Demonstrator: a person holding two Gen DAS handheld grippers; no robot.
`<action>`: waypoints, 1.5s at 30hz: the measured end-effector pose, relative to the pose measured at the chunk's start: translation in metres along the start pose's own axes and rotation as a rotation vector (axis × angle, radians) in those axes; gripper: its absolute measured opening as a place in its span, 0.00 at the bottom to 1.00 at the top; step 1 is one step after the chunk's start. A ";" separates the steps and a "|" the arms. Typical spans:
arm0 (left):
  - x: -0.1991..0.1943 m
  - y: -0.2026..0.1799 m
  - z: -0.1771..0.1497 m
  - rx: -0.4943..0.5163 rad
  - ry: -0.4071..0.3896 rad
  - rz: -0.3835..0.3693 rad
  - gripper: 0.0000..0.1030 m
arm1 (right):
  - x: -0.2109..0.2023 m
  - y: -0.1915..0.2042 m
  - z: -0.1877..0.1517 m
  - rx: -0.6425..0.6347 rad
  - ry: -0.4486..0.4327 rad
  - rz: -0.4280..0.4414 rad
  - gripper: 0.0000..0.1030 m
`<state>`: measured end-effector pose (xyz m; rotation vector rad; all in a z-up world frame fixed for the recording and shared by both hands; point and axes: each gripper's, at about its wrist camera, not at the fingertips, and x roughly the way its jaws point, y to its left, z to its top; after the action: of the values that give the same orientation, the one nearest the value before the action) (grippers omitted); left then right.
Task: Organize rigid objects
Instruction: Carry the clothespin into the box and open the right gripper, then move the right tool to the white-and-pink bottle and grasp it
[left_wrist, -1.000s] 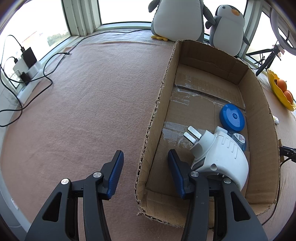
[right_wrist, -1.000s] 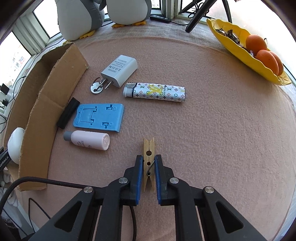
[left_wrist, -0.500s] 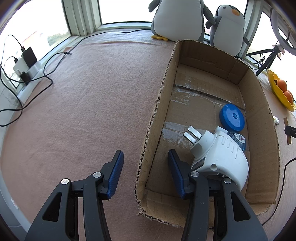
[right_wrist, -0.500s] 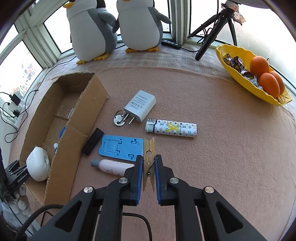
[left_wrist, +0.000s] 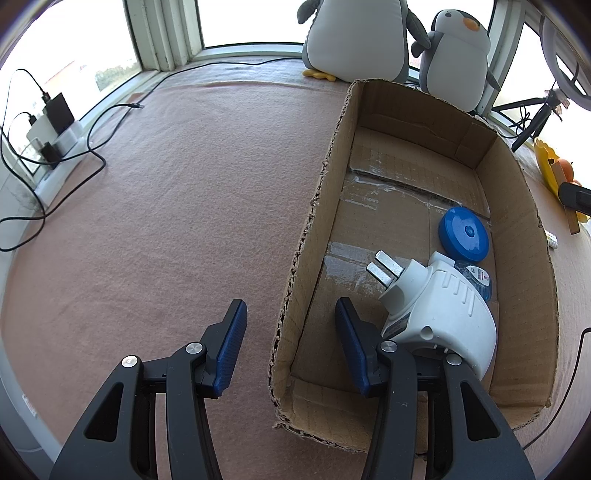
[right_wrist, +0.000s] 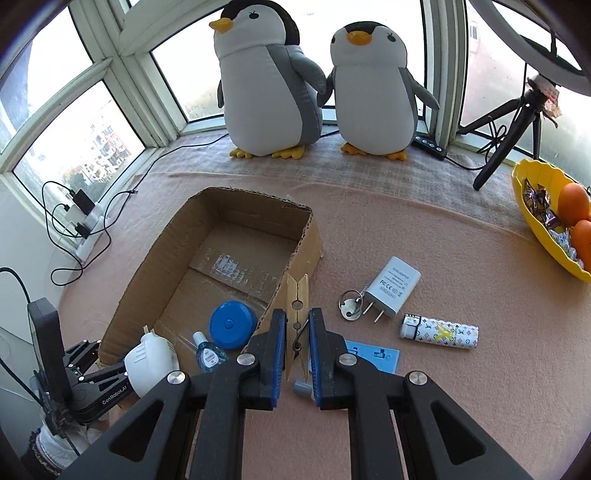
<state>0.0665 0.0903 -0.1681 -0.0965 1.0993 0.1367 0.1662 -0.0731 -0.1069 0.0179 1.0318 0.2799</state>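
Observation:
My right gripper (right_wrist: 297, 332) is shut on a wooden clothespin (right_wrist: 297, 295), held in the air above the right wall of the cardboard box (right_wrist: 155, 258). In the box lie a white plug adapter (right_wrist: 151, 362), a blue round disc (right_wrist: 232, 325) and a small blue bottle (right_wrist: 208, 352). A white charger (right_wrist: 393, 286), a key ring (right_wrist: 349, 302), a patterned lighter (right_wrist: 439, 331), a blue stand (right_wrist: 373, 356) and a bottle's grey cap (right_wrist: 301, 387) lie on the cloth right of it. My left gripper (left_wrist: 290, 325) is open, straddling the box's left wall (left_wrist: 299, 280) without touching it, beside the adapter (left_wrist: 443, 314).
Two plush penguins (right_wrist: 266, 85) stand at the window behind the box. A yellow bowl (right_wrist: 532, 229) with oranges sits at the right, next to a black tripod (right_wrist: 506, 144). A power strip with cables (left_wrist: 51, 129) lies at the left edge of the pink cloth (left_wrist: 166, 221).
My right gripper has risen and swung left with the clothespin, from over the loose objects to the box's right wall. The left gripper has stayed still.

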 end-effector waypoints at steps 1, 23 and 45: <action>0.000 0.001 0.000 0.000 0.000 0.000 0.48 | 0.002 0.004 0.001 -0.007 0.003 0.007 0.11; 0.000 0.000 0.000 0.000 0.000 0.001 0.48 | 0.027 0.044 0.014 -0.101 0.019 0.062 0.34; 0.000 0.000 0.000 0.000 0.001 0.001 0.48 | -0.012 -0.022 -0.014 -0.090 0.052 0.052 0.37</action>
<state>0.0669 0.0908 -0.1681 -0.0957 1.1000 0.1373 0.1530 -0.0986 -0.1073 -0.0446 1.0707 0.3754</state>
